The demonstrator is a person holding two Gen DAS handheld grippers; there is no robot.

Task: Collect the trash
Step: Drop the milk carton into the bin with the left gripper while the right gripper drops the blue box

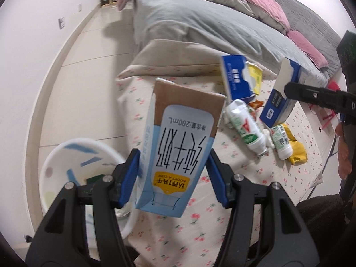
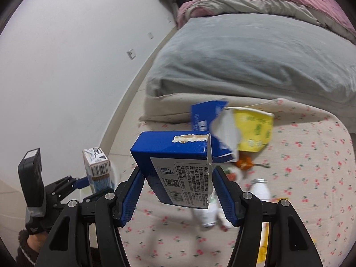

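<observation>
With the left claw (image 1: 172, 178) clamped on a milk carton (image 1: 178, 146) near the white bin (image 1: 66, 155) and the right claw (image 2: 176, 191) gripping a torn blue box (image 2: 178, 166), either could slip if swung carelessly.

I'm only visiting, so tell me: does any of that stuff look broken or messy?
Yes. The dark blue box in the right tool is ripped along one edge, with a glue scar on top. Behind it another blue box is torn open, and two white bottles lie tipped on the floral cloth.
</observation>
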